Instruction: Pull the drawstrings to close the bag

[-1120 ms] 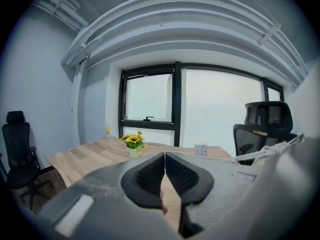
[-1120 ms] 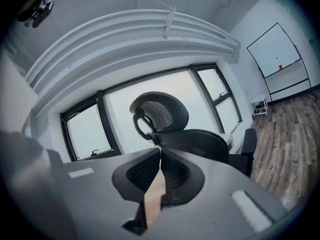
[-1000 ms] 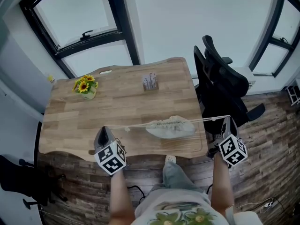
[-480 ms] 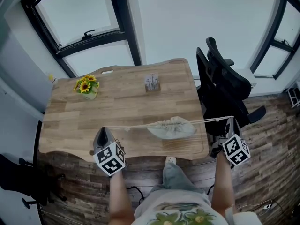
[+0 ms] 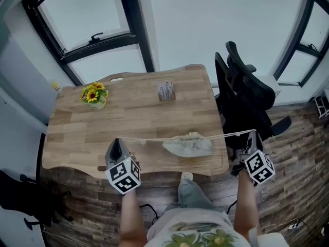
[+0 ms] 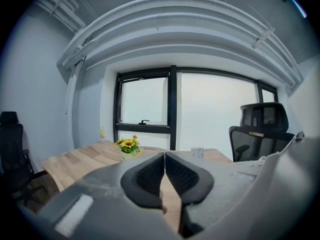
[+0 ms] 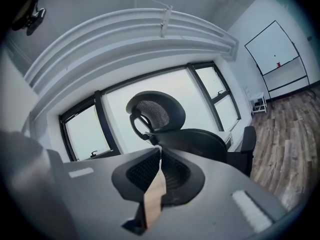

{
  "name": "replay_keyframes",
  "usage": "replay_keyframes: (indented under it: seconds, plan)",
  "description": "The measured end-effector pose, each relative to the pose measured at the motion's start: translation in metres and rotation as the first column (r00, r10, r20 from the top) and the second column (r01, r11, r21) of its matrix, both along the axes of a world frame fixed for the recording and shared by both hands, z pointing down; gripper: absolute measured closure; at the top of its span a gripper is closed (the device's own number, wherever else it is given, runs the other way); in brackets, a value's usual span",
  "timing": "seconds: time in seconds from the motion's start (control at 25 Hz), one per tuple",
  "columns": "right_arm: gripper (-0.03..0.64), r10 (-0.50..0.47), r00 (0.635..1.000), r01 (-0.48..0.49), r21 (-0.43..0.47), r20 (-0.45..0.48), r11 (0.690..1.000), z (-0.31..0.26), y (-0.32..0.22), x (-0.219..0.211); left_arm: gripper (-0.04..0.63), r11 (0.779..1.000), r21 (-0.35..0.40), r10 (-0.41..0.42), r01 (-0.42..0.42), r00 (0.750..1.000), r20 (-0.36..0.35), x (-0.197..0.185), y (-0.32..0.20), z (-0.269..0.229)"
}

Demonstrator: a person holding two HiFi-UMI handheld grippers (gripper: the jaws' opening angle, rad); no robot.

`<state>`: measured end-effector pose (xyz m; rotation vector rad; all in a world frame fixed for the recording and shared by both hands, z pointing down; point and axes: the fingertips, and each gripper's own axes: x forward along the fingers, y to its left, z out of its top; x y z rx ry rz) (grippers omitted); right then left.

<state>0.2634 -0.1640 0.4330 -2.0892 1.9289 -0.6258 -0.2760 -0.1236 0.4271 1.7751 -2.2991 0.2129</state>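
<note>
**Item 1 – bag** [image 5: 187, 144]: pale cloth, mouth gathered. It lies on the near right part of the table [image 5: 128, 117], close to the front edge, between the 2 grippers.

**Item 2 – left drawstring** [image 5: 146, 138]: runs from the bag's gathered top leftward, nearly straight, to the tip of the left gripper. There is 1 small knot or bead along it.

**Item 3 – right drawstring** [image 5: 231, 134]: runs from the bag rightward past the table's edge to the tip of the right gripper, drawn straight.

**Item 4 – left gripper** [image 5: 117, 141]: held over the table's front edge, left of the bag. In the left gripper view [image 6: 164, 156] the 2 pads meet at the tip, clenched. The cord itself cannot be seen there, but in the head view it ends at this tip.

**Item 5 – right gripper** [image 5: 251, 136]: held off the table's right front corner, near the office chair [image 5: 247, 96]. In the right gripper view [image 7: 158, 151] the jaws have just been easing apart a little. They meet at the tip, where a pale bit of cord shows, so the right drawstring is grasped.

**Item 6 – other things on the table**: 1 pot of sunflowers [image 5: 93, 94] at the far left and 1 small box [image 5: 165, 91] at the far middle, both well apart from the bag.

**Item 7 – surroundings**: window [image 5: 97, 35] behind the table and wood-plank floor [image 5: 298, 179].
</note>
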Motion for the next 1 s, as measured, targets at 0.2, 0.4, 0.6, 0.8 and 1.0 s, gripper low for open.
replay_keyframes:
  seconds: [0.2,0.4,0.6,0.8,1.0]
  plan:
    - [0.606,0.04,0.996,-0.033,-0.099,0.075,0.995,0.021,0.004,0.002,0.581,0.998,-0.039,-0.051,0.051,0.999,-0.008,-0.006,0.004,0.011]
    - [0.607,0.104,0.974,-0.086,-0.098,0.201,0.991,0.025,-0.002,0.013,0.581,0.994,-0.091,-0.065,0.065,0.998,0.0,-0.009,0.002,0.025]
    - [0.607,0.105,0.961,-0.089,-0.073,0.256,0.993,0.022,-0.004,0.018,0.581,0.993,-0.08,-0.094,0.088,0.993,-0.065,-0.025,0.005,0.027]
    - [0.606,0.048,0.996,-0.048,0.0,0.072,0.999,0.003,0.002,0.01,0.581,0.998,-0.036,-0.06,0.059,0.998,-0.004,-0.019,0.008,0.011]
    - [0.603,0.007,0.995,0.0,0.066,-0.099,0.998,-0.018,0.004,0.0,0.581,0.999,-0.001,-0.039,0.039,0.999,0.004,-0.013,0.006,0.0]
